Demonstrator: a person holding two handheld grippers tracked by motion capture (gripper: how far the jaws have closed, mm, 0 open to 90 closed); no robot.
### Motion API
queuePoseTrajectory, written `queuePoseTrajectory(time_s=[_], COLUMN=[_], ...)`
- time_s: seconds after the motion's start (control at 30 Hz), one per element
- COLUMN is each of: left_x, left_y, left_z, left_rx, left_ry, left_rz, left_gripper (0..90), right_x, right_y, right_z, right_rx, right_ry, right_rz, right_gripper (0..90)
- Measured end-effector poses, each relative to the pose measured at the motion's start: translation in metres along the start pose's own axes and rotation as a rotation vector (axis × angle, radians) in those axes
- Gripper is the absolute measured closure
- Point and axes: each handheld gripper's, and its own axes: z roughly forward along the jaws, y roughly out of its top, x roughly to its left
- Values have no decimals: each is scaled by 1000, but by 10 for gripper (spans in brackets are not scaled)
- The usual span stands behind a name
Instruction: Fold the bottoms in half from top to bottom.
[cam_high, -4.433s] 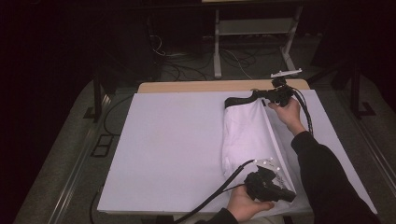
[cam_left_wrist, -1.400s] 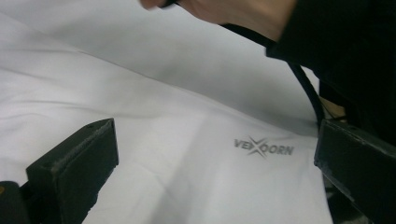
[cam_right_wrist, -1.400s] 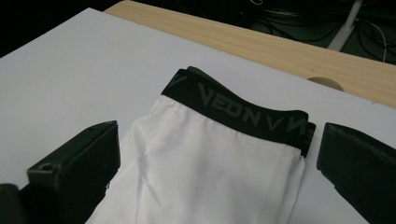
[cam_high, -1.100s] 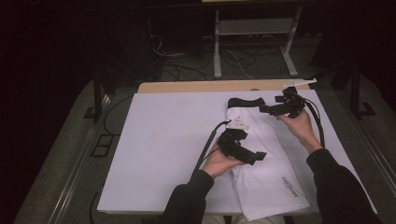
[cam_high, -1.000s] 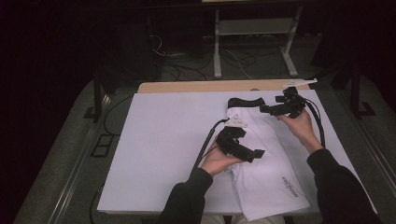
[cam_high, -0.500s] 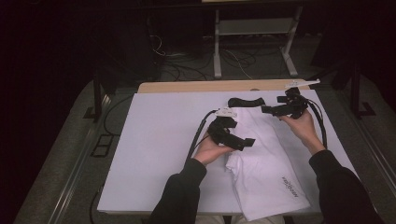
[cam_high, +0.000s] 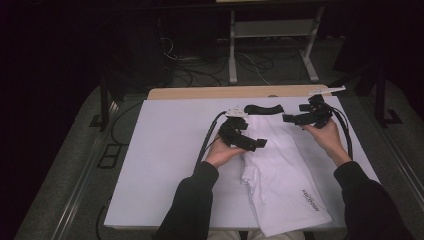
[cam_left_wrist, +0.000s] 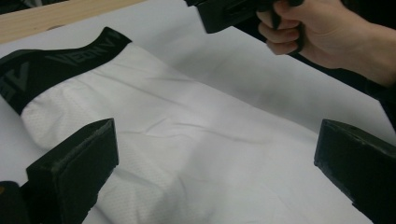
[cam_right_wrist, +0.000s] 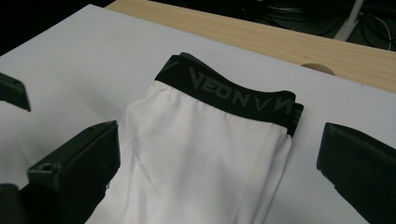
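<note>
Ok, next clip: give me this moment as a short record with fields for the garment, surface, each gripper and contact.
garment: white shorts with black waistband, lying folded lengthwise, waistband toward the far edge
surface: white sheet over a wooden table
left gripper: open, jaws wide apart, above the shorts near the left edge
right gripper: open, jaws wide apart, near the waistband end on the right side
contact: neither gripper grips the fabric; whether any jaw touches it cannot be told
print: small dark logo near the hem
</note>
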Motion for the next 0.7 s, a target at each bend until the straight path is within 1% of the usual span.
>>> queuePoseTrajectory(time_s=[0.17,0.3,0.37,0.47,0.7], left_x=[12,19,24,30,45], left_y=[-3,-3,-3,-2,2], left_z=[0,0,0,0,1], left_rx=[-9,-5,-9,-4,11], left_ry=[18,29,31,49,68], left_rz=[-30,-34,-49,-50,-70], left_gripper=[0,0,0,0,0], right_x=[-1,-3,-3,-4,-6], right_y=[-1,-2,-2,-4,-6], right_z=[-1,-1,0,0,2], right_rx=[2,2,5,7,17], right_ry=[-1,-1,-3,-2,7], right_rz=[0,0,4,3,13], right_gripper=[0,0,0,0,0])
